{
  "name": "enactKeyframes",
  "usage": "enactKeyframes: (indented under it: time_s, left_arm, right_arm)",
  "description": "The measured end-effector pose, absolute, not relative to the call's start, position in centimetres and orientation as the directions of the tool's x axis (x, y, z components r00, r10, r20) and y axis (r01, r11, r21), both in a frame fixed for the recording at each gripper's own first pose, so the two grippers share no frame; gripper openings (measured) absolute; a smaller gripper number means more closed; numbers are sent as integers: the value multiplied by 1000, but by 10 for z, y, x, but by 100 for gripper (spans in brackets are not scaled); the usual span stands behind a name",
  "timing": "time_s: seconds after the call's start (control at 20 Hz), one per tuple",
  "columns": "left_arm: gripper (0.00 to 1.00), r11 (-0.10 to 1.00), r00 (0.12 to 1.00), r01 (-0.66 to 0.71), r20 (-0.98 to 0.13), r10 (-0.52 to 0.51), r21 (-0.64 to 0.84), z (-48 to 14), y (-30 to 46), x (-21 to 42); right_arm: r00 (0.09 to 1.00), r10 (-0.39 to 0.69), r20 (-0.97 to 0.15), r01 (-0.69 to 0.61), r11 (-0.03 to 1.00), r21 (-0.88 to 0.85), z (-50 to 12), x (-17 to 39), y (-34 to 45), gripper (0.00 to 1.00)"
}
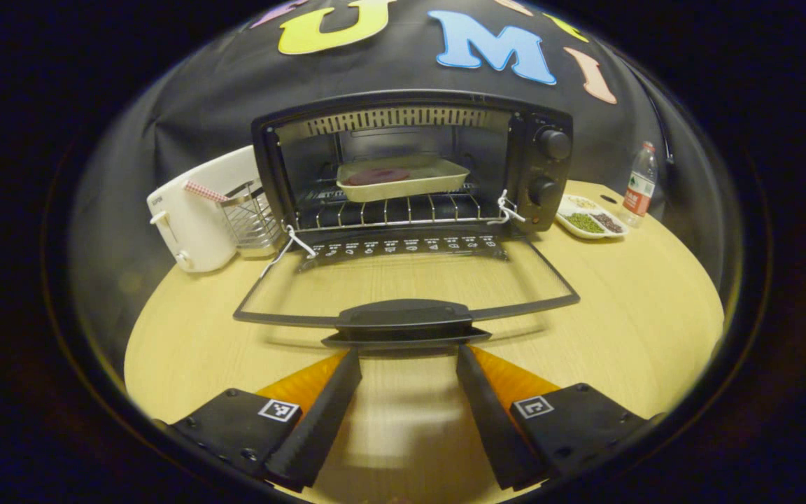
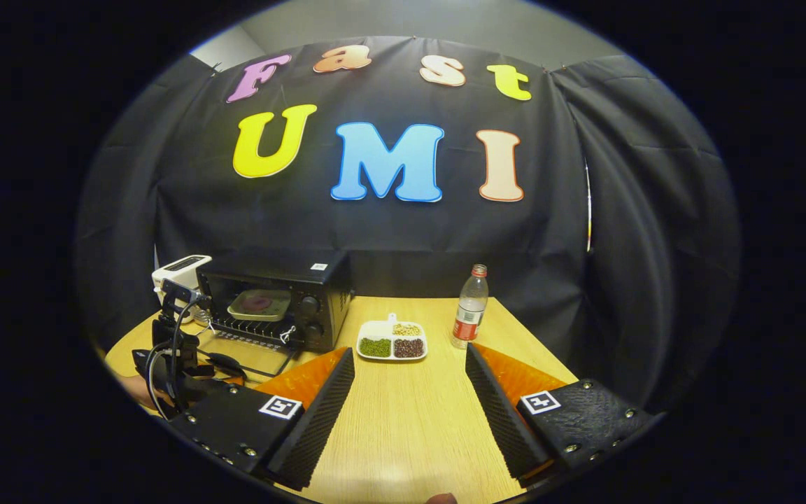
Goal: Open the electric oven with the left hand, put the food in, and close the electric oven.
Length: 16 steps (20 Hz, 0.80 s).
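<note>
In the left gripper view the black electric oven (image 1: 413,164) stands open, its glass door (image 1: 403,283) folded flat onto the table. A cream tray (image 1: 401,178) with a dark round piece of food (image 1: 377,176) rests on the wire rack inside. My left gripper (image 1: 408,358) is open, its fingertips just short of the door handle (image 1: 403,316) and not touching it. In the right gripper view the oven (image 2: 273,297) sits far left with the tray (image 2: 259,304) inside. My right gripper (image 2: 410,364) is open and holds nothing; the left gripper's body (image 2: 175,357) shows at the left.
A white toaster (image 1: 193,210) and a wire rack (image 1: 249,217) stand left of the oven. To the oven's right lie a divided dish of beans (image 1: 588,218) (image 2: 392,341) and a plastic bottle (image 1: 639,185) (image 2: 470,306). Bare wooden table (image 2: 410,420) stretches in front.
</note>
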<state>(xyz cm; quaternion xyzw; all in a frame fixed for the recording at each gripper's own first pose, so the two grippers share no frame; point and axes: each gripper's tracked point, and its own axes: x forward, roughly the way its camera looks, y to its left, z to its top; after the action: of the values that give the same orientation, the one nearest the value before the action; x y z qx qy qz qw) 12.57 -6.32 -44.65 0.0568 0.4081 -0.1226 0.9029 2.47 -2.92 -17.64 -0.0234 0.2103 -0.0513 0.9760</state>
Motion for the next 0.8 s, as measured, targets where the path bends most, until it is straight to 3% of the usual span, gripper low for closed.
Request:
enactKeyframes:
  time_s: [0.5,0.8]
  left_arm:
    - [99,955,742,293,-642,-193,51,-394,-63,132]
    - [94,959,785,282,-582,-215,26,-363,-63,145]
  right_arm:
    - [916,-53,-397,42,998,-36,-173,20,-11,98]
    - [916,-36,-400,33,999,-13,-175,26,-1,98]
